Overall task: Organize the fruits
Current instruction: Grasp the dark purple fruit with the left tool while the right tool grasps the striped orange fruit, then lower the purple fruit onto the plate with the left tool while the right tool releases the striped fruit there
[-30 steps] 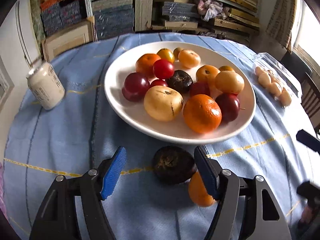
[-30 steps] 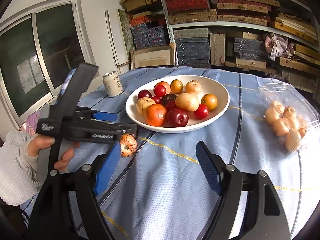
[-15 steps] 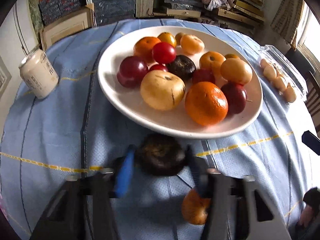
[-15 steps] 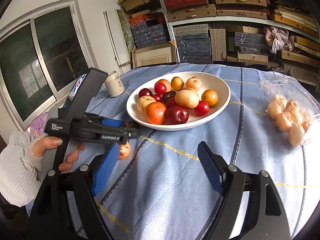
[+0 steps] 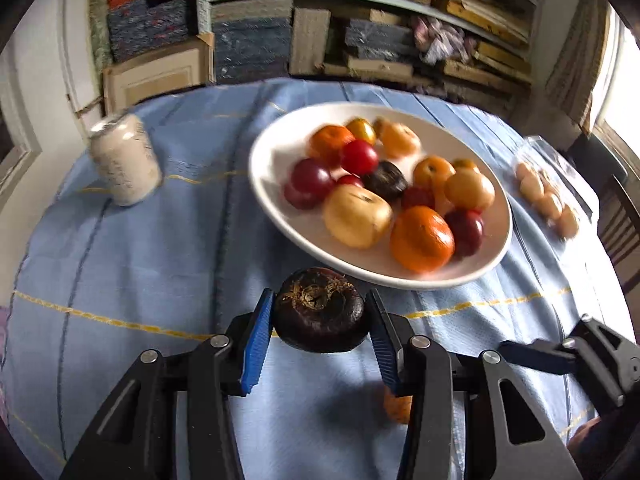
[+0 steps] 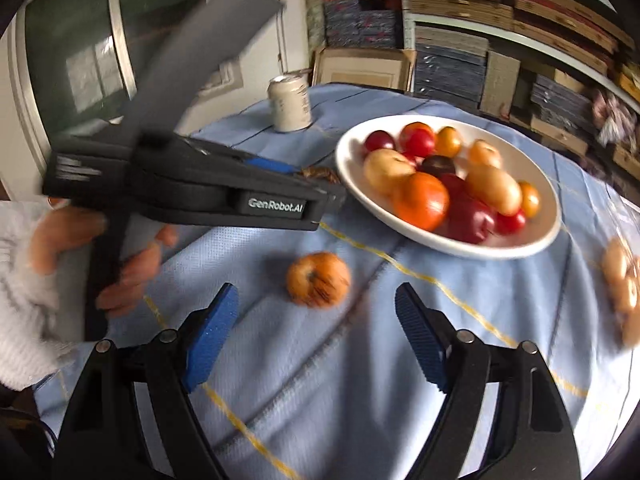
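My left gripper (image 5: pixel 320 320) is shut on a dark, wrinkled round fruit (image 5: pixel 320 314), held just above the blue cloth in front of the white plate (image 5: pixel 280 152). Several red, orange and yellow fruits and one more dark fruit lie on that plate. In the right wrist view the same gripper (image 6: pixel 324 178) shows from the side, with the dark fruit (image 6: pixel 320 174) at its tips next to the plate (image 6: pixel 516 152). My right gripper (image 6: pixel 316 336) stands open over the cloth. A small orange fruit (image 6: pixel 318 279) lies just ahead of its fingers, apart from them.
A pale drink can (image 5: pixel 124 160) stands at the back left of the table. A clear plastic box of small pale-orange fruits (image 5: pixel 548 200) lies at the right. A hand in a white sleeve (image 6: pixel 24 280) holds the left gripper. Stacked shelves fill the back.
The left gripper has closed on the dark fruit and raised it off the cloth. The right gripper has swung left, so the orange fruit now lies in front of its open fingers.
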